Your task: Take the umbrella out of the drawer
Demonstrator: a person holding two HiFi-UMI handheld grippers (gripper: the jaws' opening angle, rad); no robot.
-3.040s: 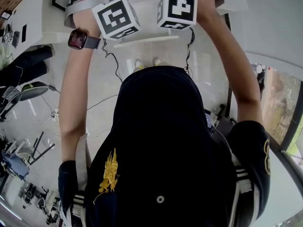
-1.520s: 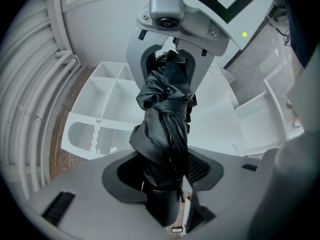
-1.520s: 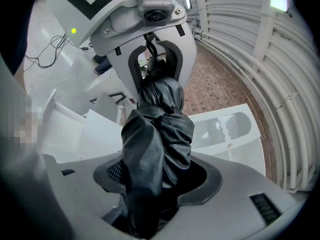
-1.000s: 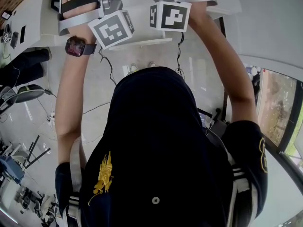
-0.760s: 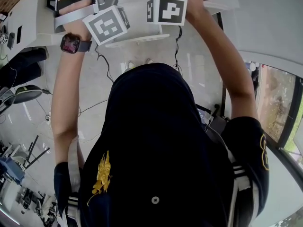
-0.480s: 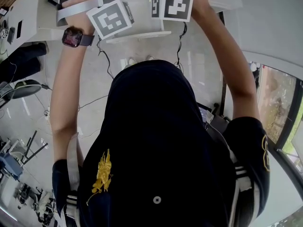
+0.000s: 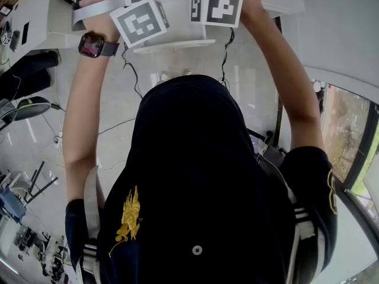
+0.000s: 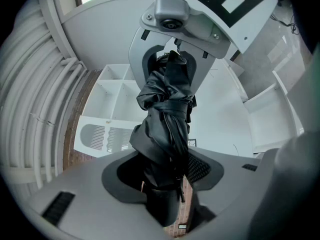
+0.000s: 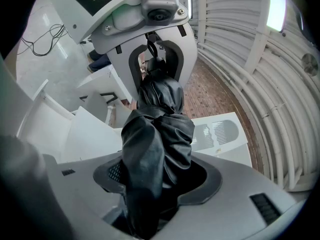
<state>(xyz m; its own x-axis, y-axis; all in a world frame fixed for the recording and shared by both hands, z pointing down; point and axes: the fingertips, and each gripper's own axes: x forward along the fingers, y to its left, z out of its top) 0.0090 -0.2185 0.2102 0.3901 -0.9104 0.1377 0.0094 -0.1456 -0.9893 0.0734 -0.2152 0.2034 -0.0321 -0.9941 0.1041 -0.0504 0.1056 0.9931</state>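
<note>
Head view looks down over the person's hood, with both arms stretched forward and the two marker cubes side by side at the top edge.

On the left, the left gripper (image 8: 166,181) has its jaws clamped on one end of the umbrella (image 8: 167,116). It is black, folded and strapped shut. It hangs in the air between the two tools, well apart from the white drawer (image 8: 118,95) that lies open below and behind it. On the right, the right gripper (image 9: 150,184) is closed on the other end in the same way, so the two tools face each other along the umbrella.

To my eye the lifting-out is done: the umbrella is already clear of the drawer, and what remains is carrying it off. The next move calls for both hands to travel together at a steady spacing, or for one grip to let go cleanly, so the cloth does not slip or twist.

Against the frame from three seconds back, little differs. The cubes sit in nearly the same spot and the watch (image 7: 93,45) has edged slightly left.
</note>
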